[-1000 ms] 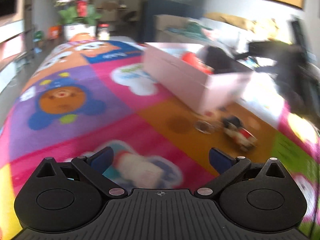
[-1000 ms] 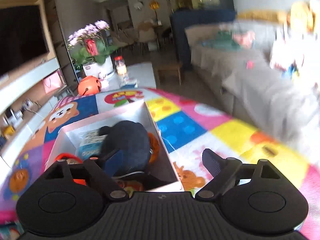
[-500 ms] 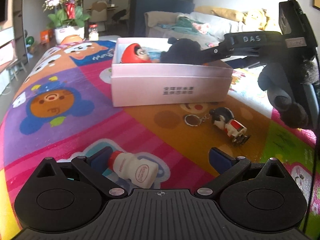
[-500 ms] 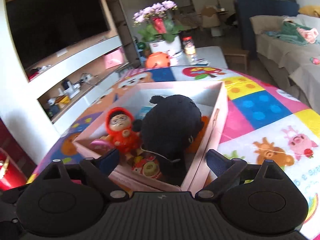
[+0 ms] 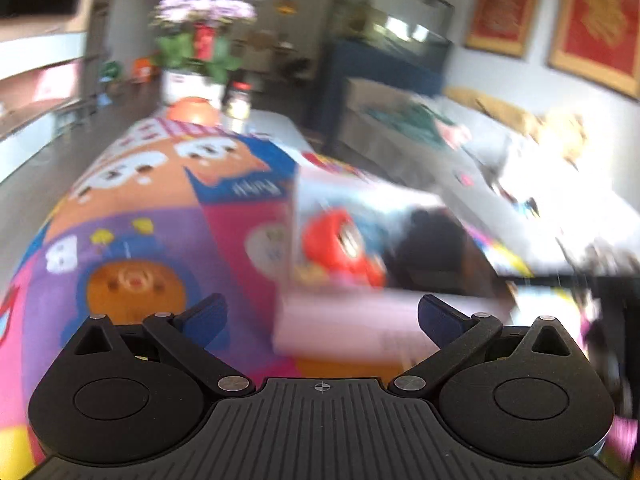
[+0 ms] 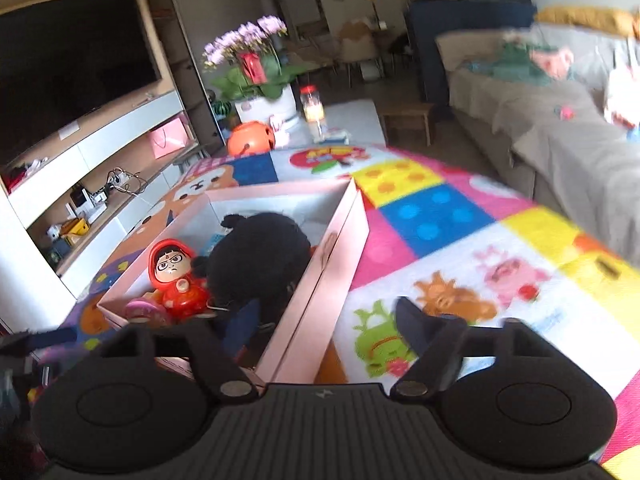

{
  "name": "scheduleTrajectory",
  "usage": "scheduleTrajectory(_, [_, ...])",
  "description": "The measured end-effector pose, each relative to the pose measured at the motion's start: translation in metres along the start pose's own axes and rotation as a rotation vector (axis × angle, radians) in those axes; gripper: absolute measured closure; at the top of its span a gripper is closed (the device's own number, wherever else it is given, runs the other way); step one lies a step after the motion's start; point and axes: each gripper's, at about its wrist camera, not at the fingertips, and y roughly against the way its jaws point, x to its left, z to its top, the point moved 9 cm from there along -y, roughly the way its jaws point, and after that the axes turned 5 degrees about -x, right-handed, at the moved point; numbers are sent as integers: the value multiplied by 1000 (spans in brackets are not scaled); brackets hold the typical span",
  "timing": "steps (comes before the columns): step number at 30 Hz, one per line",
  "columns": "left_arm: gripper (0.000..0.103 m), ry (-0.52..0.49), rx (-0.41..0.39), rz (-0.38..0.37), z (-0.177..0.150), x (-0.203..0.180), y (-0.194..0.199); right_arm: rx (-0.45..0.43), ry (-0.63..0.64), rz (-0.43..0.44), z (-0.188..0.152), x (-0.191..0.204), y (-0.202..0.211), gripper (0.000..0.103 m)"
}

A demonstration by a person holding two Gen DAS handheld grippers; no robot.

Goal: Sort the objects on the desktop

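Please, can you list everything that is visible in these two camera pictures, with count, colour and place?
box: 1, pink, on the mat
plush toy: 1, black, inside the box
doll: 1, red, inside the box, beside the plush toy
play mat: 1, multicoloured, under the box
flower pot: 1, white with purple flowers, beyond the mat
ball: 1, orange, at the mat's far edge
left gripper: 1, black, fingers open
right gripper: 1, black, fingers open

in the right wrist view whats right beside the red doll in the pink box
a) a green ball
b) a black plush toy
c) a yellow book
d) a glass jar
b: inside the pink box, the red doll stands directly next to a black plush toy, which fills the middle of the box.
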Motion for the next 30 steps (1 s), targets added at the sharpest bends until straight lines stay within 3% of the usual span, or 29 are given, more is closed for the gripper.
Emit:
scheduleTrajectory(2, [0,-19,-11,52,15,2,-18,27,-9,7,-5,3,-7,39])
scheduleTrajectory(7, [0,-230,26,211,24,8,-58,46,86,-31,-14,16,-13,39])
scheduleTrajectory(13, [0,-256,81,274,11,34,-53,60,156,-72,-14,15,-13,38])
scheduleTrajectory(18, [0,-245,135,237,-6,44,-20,73,240,-80,-20,19,0,38])
scheduleTrajectory(22, [0,-266,154,200,-26,39,21,111,296,-27,-37,29,26,36])
scheduleTrajectory(26, [0,-229,146,169,-41,39,48,95,385,-7,-56,41,54,27])
scheduleTrajectory(30, [0,-173,97,141,-42,37,70,52,356,0,-57,41,73,27])
